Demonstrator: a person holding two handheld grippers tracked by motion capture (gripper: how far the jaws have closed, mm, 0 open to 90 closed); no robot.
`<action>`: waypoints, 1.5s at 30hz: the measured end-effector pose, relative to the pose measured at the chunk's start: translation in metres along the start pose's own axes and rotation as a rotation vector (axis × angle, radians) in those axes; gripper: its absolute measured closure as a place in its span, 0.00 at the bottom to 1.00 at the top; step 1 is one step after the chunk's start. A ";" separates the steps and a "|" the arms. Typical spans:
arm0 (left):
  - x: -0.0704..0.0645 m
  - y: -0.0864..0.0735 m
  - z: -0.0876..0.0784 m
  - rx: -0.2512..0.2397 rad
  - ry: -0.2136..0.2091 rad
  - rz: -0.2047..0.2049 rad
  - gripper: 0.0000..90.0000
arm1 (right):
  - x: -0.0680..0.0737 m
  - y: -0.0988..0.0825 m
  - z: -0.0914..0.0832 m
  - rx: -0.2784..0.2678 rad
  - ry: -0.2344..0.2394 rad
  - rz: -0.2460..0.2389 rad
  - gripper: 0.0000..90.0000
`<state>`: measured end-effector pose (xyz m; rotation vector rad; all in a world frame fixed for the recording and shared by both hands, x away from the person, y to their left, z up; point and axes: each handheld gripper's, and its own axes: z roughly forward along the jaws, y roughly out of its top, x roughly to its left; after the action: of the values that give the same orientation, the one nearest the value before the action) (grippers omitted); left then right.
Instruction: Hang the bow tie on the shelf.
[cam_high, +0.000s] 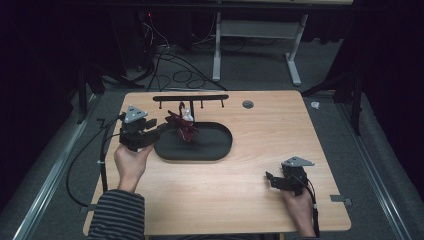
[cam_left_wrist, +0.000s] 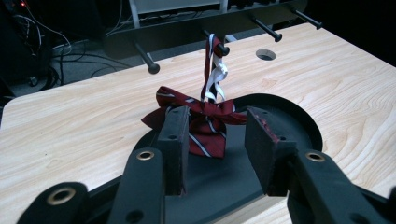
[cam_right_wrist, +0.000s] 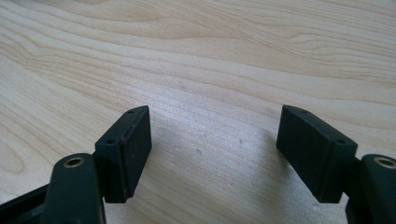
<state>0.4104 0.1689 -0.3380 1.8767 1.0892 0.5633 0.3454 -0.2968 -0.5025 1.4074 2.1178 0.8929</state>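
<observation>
A dark red striped bow tie (cam_high: 182, 125) (cam_left_wrist: 205, 126) hangs by its white and striped strap (cam_left_wrist: 214, 70) from a peg (cam_left_wrist: 223, 50) of the black rack (cam_high: 190, 98). Its bow sits low over the left end of a black oval tray (cam_high: 215, 145) (cam_left_wrist: 299, 121). My left gripper (cam_high: 159, 129) (cam_left_wrist: 217, 113) is open, with its jaws just short of the bow and on either side of it, gripping nothing. My right gripper (cam_high: 270, 179) (cam_right_wrist: 215, 114) rests open over bare wood at the front right, with nothing between its jaws.
The wooden table (cam_high: 260, 200) has a round cable hole (cam_high: 248, 104) behind the tray. The rack's other pegs (cam_left_wrist: 153, 68) stick out toward me. Cables lie on the floor beyond the table, near a white desk frame (cam_high: 260, 30).
</observation>
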 end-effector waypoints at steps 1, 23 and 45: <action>0.000 -0.001 -0.001 0.000 -0.004 -0.003 0.66 | 0.000 0.000 0.000 -0.001 0.000 -0.001 0.31; 0.001 -0.020 -0.015 0.002 -0.011 -0.021 0.63 | 0.000 0.000 0.000 0.000 0.000 0.000 0.31; 0.000 -0.044 -0.020 0.008 -0.020 -0.054 0.60 | 0.000 0.000 0.000 -0.001 0.000 -0.002 0.31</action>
<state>0.3754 0.1884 -0.3650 1.8506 1.1270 0.5091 0.3455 -0.2968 -0.5026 1.4051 2.1177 0.8930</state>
